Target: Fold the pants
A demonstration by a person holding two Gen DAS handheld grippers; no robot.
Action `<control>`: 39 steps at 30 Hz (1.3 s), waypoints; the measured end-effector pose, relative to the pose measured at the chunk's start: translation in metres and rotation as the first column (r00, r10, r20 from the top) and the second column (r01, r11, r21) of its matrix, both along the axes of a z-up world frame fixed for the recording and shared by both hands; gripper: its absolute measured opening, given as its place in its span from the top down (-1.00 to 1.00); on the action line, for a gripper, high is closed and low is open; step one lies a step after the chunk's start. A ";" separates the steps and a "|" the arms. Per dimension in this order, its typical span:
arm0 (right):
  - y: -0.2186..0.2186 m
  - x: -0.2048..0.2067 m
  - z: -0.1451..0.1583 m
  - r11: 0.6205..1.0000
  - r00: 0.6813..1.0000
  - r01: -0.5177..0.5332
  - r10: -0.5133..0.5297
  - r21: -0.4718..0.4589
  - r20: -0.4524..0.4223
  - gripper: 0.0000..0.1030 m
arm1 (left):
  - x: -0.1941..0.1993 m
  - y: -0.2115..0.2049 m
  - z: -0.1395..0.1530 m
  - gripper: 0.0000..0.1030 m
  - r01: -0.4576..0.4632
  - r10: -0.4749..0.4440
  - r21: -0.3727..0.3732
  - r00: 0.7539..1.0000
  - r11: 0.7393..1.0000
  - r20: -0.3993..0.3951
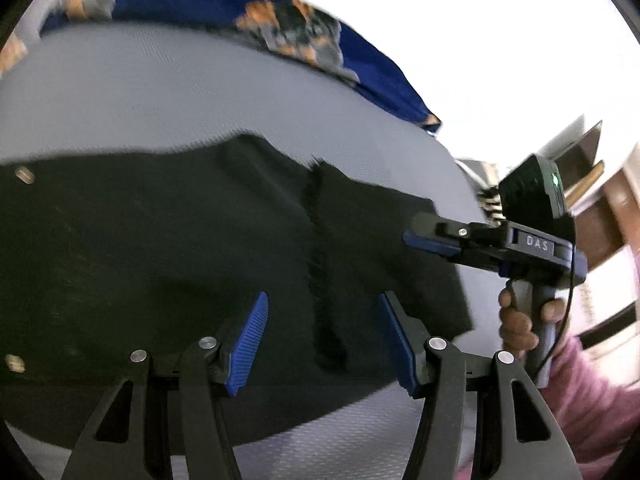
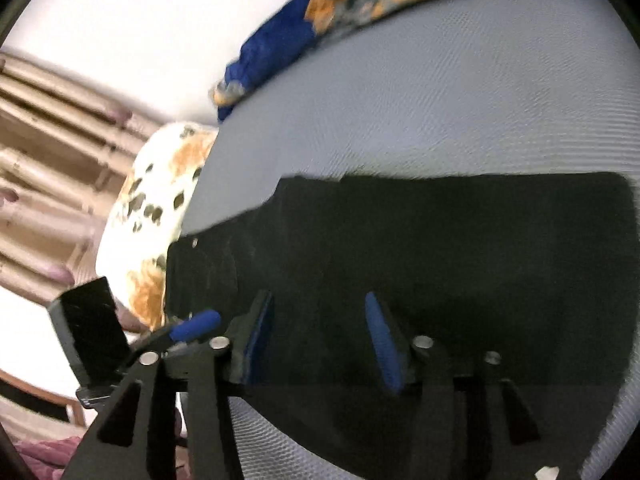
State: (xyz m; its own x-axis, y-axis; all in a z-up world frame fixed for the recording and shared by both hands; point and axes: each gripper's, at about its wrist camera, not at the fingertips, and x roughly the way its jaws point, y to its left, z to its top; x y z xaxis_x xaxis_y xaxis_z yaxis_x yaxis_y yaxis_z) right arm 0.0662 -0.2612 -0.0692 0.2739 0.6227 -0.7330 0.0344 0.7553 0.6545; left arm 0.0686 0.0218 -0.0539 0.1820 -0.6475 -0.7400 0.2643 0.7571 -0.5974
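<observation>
A bed (image 1: 168, 92) with a pale grey, finely textured cover fills most of both views. Dark pants (image 1: 160, 248) lie flat on it across the middle of each frame, folded into a broad band. Along the bed's far edge, at the top of the frames, lies a blue cloth (image 1: 208, 4) with orange and grey patches. At centre left of the right wrist view a white, orange-spotted cushion (image 2: 160, 216) sits against the bed's edge.

Home bedroom: grey mattress (image 1: 200, 92), blue patterned blanket (image 1: 372, 68), floral pillow (image 2: 160, 200), wood shelving (image 2: 48, 160).

both wrist views angled down, close over the same black pants (image 1: 160, 248)
</observation>
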 end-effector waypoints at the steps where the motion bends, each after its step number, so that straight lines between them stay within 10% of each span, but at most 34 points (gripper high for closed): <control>1: -0.009 -0.005 0.002 1.000 1.000 0.027 -0.027 0.007 -0.003 0.08 | 0.002 -0.003 -0.004 -0.13 0.007 -0.008 -0.030 0.999 1.000 -0.034; 13: -0.058 -0.046 -0.001 0.984 0.984 0.177 -0.177 0.012 -0.015 0.08 | 0.025 -0.019 -0.047 -0.09 0.001 -0.033 -0.114 0.960 0.994 -0.279; 26: -0.080 -0.059 -0.012 0.969 0.969 0.244 -0.243 0.043 -0.032 0.08 | 0.032 -0.066 -0.048 -0.08 0.084 -0.123 -0.151 0.957 0.985 -0.265; 28: -0.080 -0.060 -0.014 0.968 0.969 0.246 -0.245 0.038 -0.037 0.08 | 0.034 -0.067 -0.050 0.09 0.050 -0.098 -0.170 0.953 0.984 -0.286; 30: -0.081 -0.062 -0.016 0.968 0.968 0.247 -0.246 0.033 -0.042 0.08 | 0.033 -0.072 -0.055 0.89 0.045 -0.082 -0.126 0.948 0.991 -0.307; 39: -0.076 -0.063 -0.007 0.974 0.975 0.224 -0.224 -0.031 -0.010 0.08 | 0.022 -0.078 -0.010 0.90 0.103 -0.108 -0.036 0.975 0.994 -0.192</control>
State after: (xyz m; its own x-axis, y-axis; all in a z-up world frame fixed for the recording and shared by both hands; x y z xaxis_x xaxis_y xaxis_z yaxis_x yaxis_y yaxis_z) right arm 0.0033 -0.3368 -0.0761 0.3942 0.5246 -0.7546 0.2132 0.7465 0.6303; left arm 0.0908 -0.0564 -0.0637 -0.0335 -0.6745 -0.7375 0.2198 0.7149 -0.6638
